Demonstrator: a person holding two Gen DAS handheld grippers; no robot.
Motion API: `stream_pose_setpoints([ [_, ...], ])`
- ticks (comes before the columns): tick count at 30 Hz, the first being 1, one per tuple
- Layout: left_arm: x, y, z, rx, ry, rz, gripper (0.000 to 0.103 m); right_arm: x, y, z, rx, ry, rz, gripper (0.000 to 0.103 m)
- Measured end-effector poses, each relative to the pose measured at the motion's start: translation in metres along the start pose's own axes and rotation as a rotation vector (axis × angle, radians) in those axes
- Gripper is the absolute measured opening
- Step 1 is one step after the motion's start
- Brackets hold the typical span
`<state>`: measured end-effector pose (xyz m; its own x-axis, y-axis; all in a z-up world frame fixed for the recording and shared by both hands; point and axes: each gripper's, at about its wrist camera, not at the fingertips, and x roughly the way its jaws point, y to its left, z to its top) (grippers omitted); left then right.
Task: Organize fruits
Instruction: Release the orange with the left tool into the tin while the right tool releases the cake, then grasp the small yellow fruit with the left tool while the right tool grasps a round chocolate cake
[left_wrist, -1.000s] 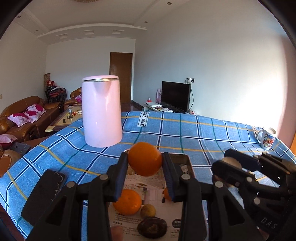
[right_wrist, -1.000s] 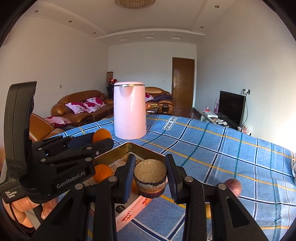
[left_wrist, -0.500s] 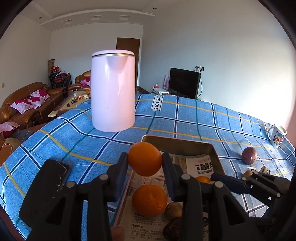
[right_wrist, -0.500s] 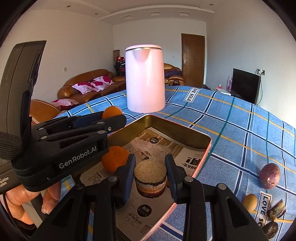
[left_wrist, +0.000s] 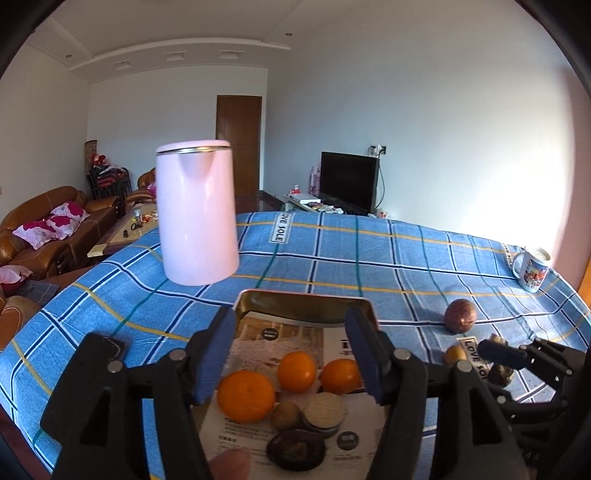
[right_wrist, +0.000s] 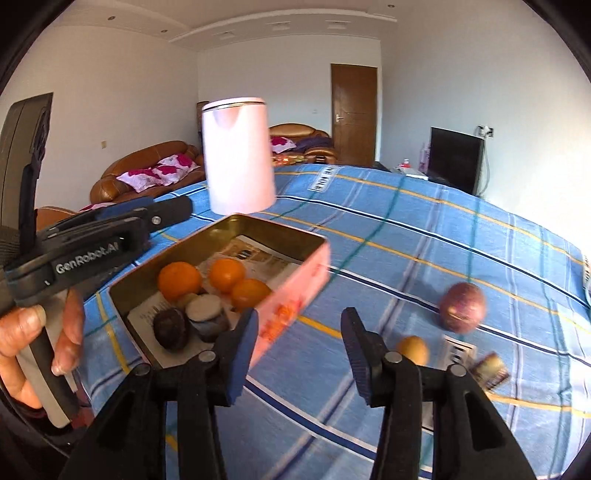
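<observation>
Three round orange fruits (left_wrist: 295, 373) lie in the shallow gold-lined metal tin (right_wrist: 295, 236) on the blue plaid tablecloth (left_wrist: 369, 258), beside a sliced pale-faced fruit (left_wrist: 325, 410) and a dark wrinkled one (left_wrist: 295, 448); the left gripper (left_wrist: 291, 354) and right gripper (right_wrist: 299, 350) both hang with jaws spreading and nothing between them; a purple-brown round fruit (right_wrist: 462, 306), a small yellow one (right_wrist: 413, 349) and a cut piece (right_wrist: 493, 371) wait outside; the loose round fruit could roll if nudged by a finger, and the tall pink kettle (left_wrist: 197, 212) stands close behind the tin; motion blur smears the right view, so the cut piece is hard to identify.
</observation>
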<state>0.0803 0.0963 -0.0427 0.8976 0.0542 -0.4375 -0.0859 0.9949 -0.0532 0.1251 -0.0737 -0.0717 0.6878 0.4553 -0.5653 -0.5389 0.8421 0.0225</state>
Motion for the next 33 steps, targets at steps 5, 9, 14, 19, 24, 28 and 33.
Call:
stream_pose_setpoints([
  [5, 0.001, -0.047, -0.006, 0.071, 0.022, -0.073, 0.064, -0.034, -0.059, -0.025, 0.079, 0.033, -0.18, 0.055],
  [9, 0.006, -0.08, -0.013, 0.13, 0.047, -0.107, 0.064, -0.033, -0.084, -0.036, 0.118, 0.098, -0.216, 0.055],
  [14, 0.012, -0.098, -0.018, 0.167, 0.066, -0.116, 0.064, -0.019, -0.091, -0.039, 0.145, 0.165, -0.175, 0.055],
  [19, 0.017, -0.106, -0.02, 0.192, 0.088, -0.123, 0.064, -0.002, -0.091, -0.038, 0.156, 0.214, -0.144, 0.055],
  [24, 0.022, -0.113, -0.023, 0.205, 0.11, -0.136, 0.064, 0.006, -0.094, -0.042, 0.184, 0.255, -0.121, 0.039],
  [28, 0.029, -0.121, -0.024, 0.217, 0.129, -0.141, 0.064, -0.006, -0.094, -0.046, 0.173, 0.213, -0.133, 0.038],
  [33, 0.04, -0.133, -0.024, 0.227, 0.171, -0.159, 0.064, -0.039, -0.102, -0.037, 0.181, 0.082, -0.208, 0.038],
])
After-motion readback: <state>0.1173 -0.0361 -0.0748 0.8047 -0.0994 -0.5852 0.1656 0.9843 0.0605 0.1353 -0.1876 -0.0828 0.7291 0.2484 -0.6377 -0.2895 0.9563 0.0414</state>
